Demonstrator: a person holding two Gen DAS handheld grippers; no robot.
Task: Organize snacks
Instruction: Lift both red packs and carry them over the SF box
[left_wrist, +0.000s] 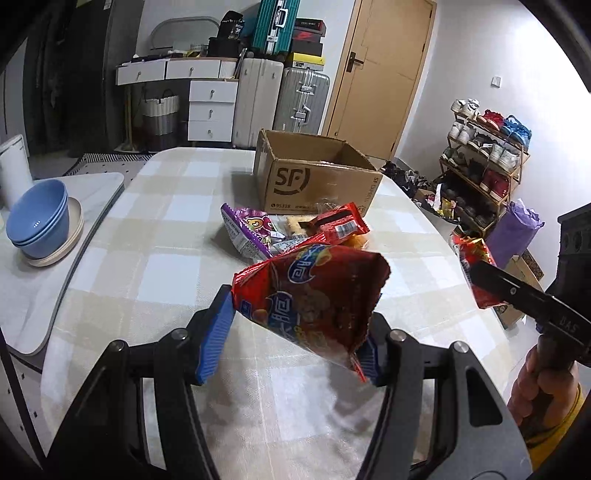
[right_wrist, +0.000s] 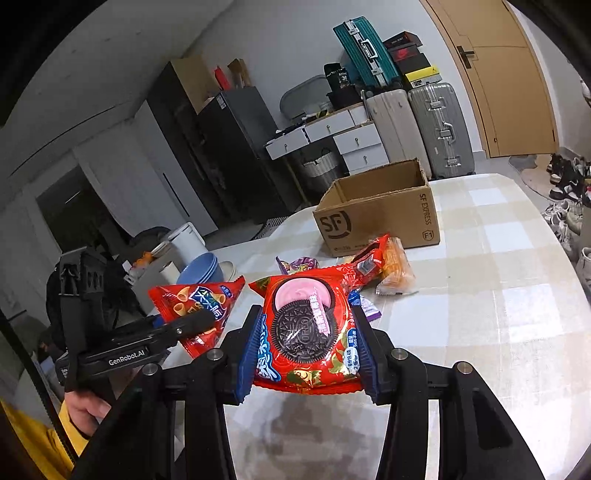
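My left gripper (left_wrist: 291, 332) is shut on a red chip bag (left_wrist: 314, 295) and holds it above the checked table; the bag also shows in the right wrist view (right_wrist: 195, 310). My right gripper (right_wrist: 306, 350) is shut on a red Oreo pack (right_wrist: 306, 332), lifted off the table; the pack's edge shows in the left wrist view (left_wrist: 476, 269). A pile of snacks (left_wrist: 295, 230) lies in front of the open SF cardboard box (left_wrist: 317, 177), with a purple bag (left_wrist: 247, 229) and a red pack (left_wrist: 341, 221). The box (right_wrist: 380, 210) looks empty where I can see inside.
Stacked blue bowls (left_wrist: 38, 221) on a plate sit on a grey side surface at the left. The table's right edge (left_wrist: 436, 229) drops to a shoe rack (left_wrist: 484, 170) and a purple bag. Suitcases and drawers stand behind the table.
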